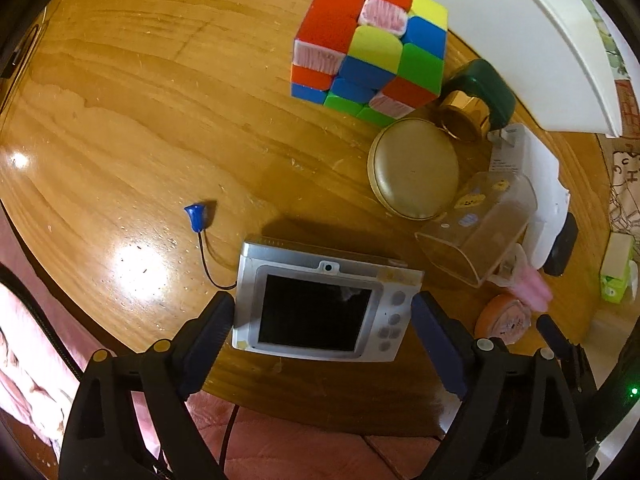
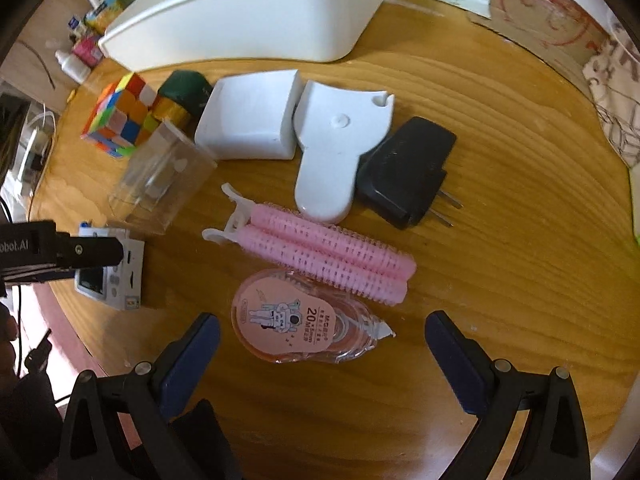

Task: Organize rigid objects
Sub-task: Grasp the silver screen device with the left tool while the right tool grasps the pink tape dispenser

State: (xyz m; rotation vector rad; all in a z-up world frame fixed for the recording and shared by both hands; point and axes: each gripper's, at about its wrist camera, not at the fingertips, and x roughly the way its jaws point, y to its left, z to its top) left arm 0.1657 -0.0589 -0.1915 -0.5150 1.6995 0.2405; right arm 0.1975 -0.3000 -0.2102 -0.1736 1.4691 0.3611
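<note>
My left gripper [image 1: 322, 316] has its two fingers against the sides of a small silver digital camera [image 1: 320, 304] and is shut on it near the round wooden table's front edge. The camera's strap with a blue bead [image 1: 195, 216] trails to the left. The camera [image 2: 116, 276] and the left gripper's finger [image 2: 80, 250] also show in the right wrist view. My right gripper [image 2: 322, 344] is open around a pink correction tape dispenser [image 2: 296, 330] without gripping it. A white storage bin [image 2: 256, 12] stands at the back.
On the table [image 1: 120, 120] lie a Rubik's cube [image 1: 368, 44], a round gold tin [image 1: 414, 168], a clear plastic box [image 2: 164, 176], a green-and-gold bottle [image 2: 180, 96], pink hair rollers [image 2: 324, 252], two white plastic pieces [image 2: 248, 116], a black plug adapter [image 2: 404, 172].
</note>
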